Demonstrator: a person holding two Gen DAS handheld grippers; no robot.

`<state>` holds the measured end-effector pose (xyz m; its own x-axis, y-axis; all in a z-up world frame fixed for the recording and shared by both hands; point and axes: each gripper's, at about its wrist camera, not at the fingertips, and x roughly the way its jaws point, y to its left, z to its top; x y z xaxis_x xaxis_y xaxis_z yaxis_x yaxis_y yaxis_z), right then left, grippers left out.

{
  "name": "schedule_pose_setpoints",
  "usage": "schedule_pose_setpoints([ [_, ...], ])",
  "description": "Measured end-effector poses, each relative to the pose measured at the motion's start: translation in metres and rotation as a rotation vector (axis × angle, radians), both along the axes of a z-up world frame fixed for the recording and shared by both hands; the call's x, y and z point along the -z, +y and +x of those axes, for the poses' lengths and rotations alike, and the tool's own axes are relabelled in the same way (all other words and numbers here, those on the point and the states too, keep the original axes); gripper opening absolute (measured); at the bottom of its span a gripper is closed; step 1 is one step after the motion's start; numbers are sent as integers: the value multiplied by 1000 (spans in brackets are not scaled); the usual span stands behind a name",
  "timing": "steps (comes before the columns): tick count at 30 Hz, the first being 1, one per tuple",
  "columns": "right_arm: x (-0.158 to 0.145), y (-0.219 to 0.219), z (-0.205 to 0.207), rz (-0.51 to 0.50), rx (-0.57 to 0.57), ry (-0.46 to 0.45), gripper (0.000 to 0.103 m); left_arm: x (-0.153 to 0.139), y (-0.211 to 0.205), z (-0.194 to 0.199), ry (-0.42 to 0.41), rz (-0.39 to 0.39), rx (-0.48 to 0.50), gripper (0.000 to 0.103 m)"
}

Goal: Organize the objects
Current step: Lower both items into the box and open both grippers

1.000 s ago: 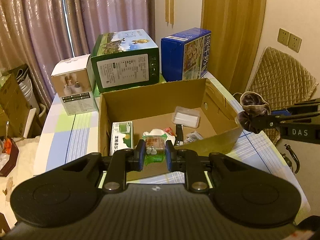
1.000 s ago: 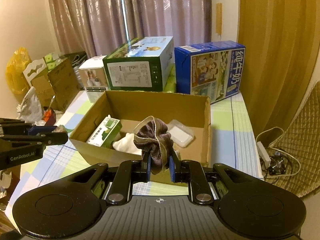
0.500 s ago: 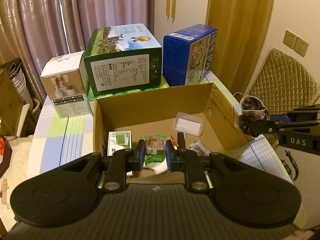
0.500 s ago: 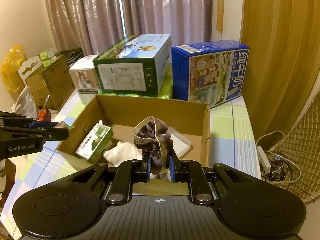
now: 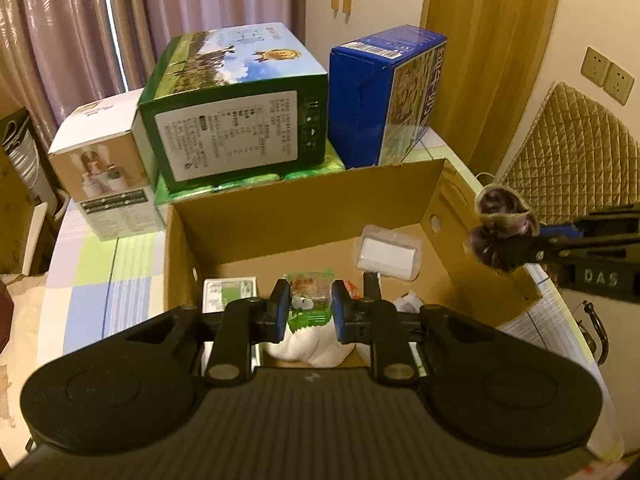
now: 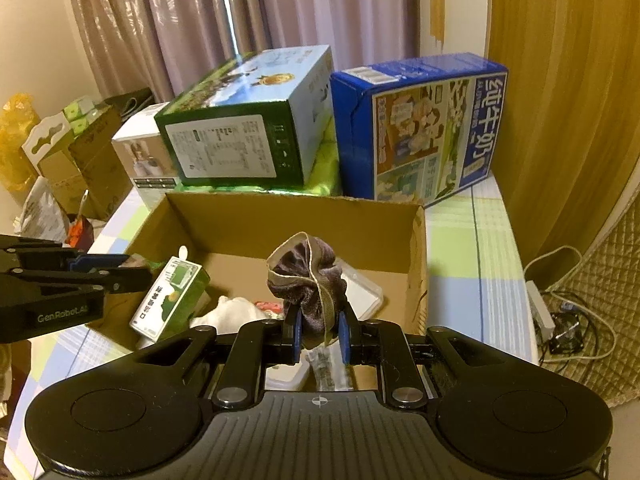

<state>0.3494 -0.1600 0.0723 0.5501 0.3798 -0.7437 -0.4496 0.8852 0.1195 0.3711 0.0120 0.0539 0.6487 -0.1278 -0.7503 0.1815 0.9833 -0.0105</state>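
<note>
The left gripper (image 5: 308,310), low in the centre of its frame, pinches a green snack packet (image 5: 309,300) over the open cardboard box (image 5: 304,216); the right gripper (image 6: 319,334) is clamped on a dark velvet scrunchie (image 6: 306,280) above the box's right half. Both hang over the opening, so a release should land inside, but the floppy scrunchie may snag a pad or catch the right wall. Inside the box lie a green-and-white carton (image 6: 170,298) at lower left, white crumpled cloth (image 5: 308,346), and a clear plastic case (image 5: 388,252) at right.
</note>
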Motion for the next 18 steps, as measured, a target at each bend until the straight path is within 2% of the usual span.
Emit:
schedule_pose_setpoints([
  [1,2,1,1,0,-1,3,15,2,-1,3,2,-1,-3,34],
  [3,6,2,3,-2,-3,9,15,5,0,8,-4,-10,-20,48],
  [18,19,0,7,32,10,25,16,17,23,0,-7,-17,-65,50],
])
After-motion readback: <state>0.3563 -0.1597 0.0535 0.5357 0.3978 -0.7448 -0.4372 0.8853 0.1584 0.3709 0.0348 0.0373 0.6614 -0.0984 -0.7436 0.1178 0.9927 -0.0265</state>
